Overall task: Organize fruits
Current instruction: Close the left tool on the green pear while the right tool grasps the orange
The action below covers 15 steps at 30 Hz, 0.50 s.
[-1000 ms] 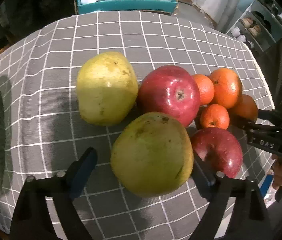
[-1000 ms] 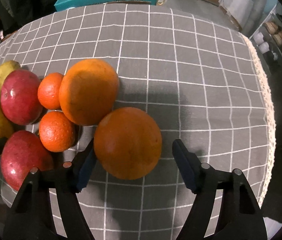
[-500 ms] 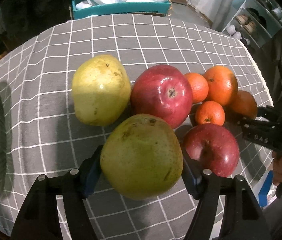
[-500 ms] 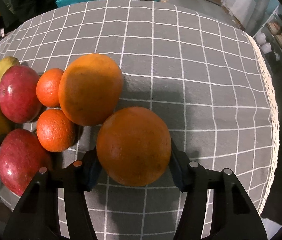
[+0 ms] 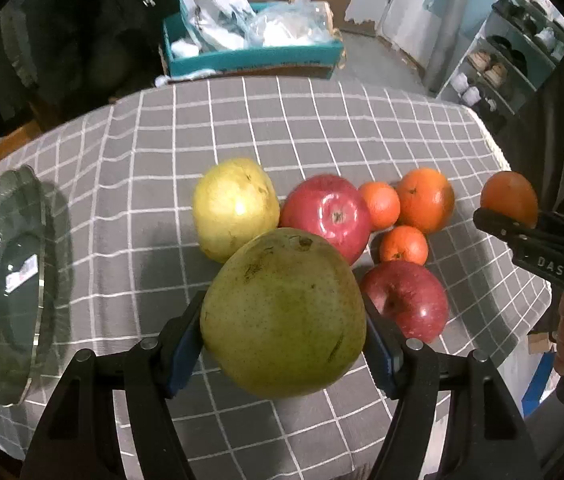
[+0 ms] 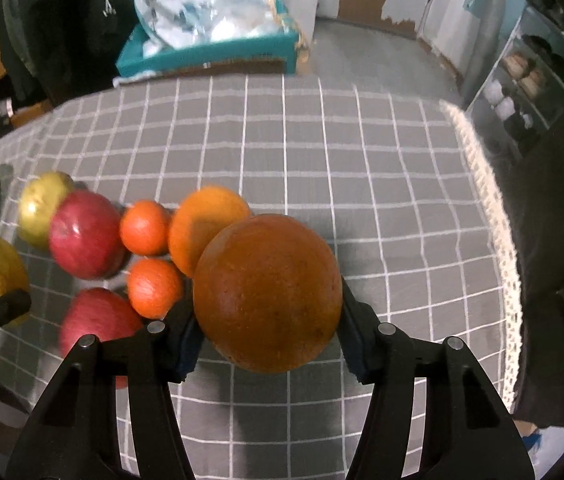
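The glass dish (image 5: 2,280) at the far left of the bench (image 5: 321,120) holds no fruit, so by my reading the sorting has barely begun: two pieces are in hand and none is placed.

Right of the dish, the left tongs (image 5: 283,336) are clamped on the green pear (image 5: 282,312), its skin matte, speckled and scuffed brown, broad and bulging past both pads. It seems lifted clear of the cloth. Behind it sits a smoother yellow pear (image 5: 232,208). Further right of the dish, two glossy red apples (image 5: 327,214) lie against two small mandarins (image 5: 379,204) and one orange (image 5: 425,198), all still on the grey checked cloth.

Farthest from the dish, the right tongs (image 6: 268,332) grip a large orange (image 6: 268,292), round with dull pebbled peel, held above the cloth near the lace-trimmed edge (image 6: 497,240).

Six fruits remain to move. Where each kind should go I cannot tell; the dish is the likely target.
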{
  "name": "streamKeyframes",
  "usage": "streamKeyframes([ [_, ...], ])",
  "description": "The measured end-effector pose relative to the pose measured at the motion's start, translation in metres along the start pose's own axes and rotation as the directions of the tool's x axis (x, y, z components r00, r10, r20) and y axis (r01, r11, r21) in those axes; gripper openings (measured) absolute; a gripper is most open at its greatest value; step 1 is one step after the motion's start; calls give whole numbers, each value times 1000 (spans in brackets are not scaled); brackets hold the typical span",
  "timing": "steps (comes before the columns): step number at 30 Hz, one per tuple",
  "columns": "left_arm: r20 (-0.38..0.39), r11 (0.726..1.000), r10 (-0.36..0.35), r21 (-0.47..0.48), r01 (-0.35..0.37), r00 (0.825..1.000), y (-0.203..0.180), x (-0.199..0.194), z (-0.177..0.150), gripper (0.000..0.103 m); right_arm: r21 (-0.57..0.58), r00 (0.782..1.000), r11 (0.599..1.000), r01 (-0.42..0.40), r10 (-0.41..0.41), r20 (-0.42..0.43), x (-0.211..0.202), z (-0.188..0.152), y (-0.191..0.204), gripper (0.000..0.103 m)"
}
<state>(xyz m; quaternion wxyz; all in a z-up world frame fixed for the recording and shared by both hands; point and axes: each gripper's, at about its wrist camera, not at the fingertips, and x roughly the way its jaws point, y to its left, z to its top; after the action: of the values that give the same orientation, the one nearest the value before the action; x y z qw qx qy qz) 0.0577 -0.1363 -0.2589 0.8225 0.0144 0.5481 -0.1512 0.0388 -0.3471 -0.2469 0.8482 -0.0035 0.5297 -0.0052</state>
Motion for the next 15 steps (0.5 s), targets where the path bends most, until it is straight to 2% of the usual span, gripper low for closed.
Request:
streamKeyframes([
  [15, 148, 1000, 13, -15, -11, 989, 4, -64, 10, 72, -25, 979, 999, -20, 25, 202, -74, 22, 12, 57],
])
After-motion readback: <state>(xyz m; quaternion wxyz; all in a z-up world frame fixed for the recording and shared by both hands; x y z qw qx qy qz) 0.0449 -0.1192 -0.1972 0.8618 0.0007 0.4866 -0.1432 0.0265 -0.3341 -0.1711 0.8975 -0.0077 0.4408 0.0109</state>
